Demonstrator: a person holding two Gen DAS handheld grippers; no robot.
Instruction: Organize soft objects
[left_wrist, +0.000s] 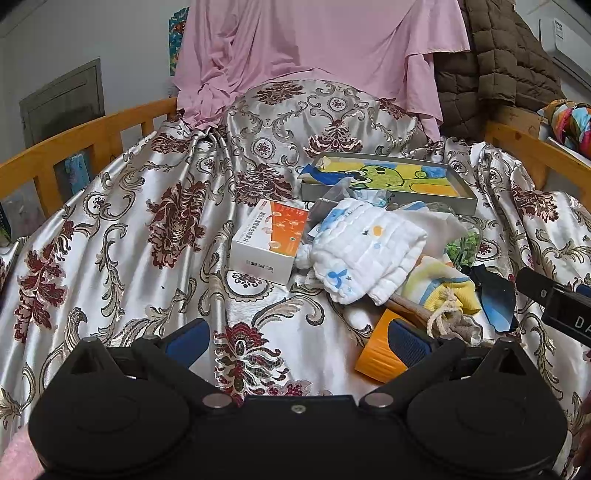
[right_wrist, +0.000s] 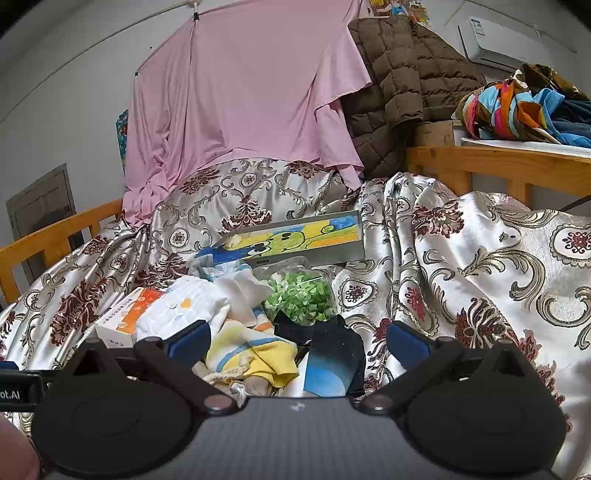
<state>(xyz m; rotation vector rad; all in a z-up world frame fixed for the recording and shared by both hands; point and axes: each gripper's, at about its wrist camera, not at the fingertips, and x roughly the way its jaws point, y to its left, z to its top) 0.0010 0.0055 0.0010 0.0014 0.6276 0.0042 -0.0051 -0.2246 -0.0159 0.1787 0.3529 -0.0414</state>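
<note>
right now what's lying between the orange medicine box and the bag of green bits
The folded white baby cloth fills that gap, between the orange medicine box and the bag of green bits. The right wrist view shows it best.

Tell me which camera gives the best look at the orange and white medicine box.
The left wrist view. There the orange and white medicine box lies whole on the patterned bedspread, its top and front face unobstructed. In the right wrist view the box is partly hidden by the white folded cloth and the right gripper's finger.
</note>
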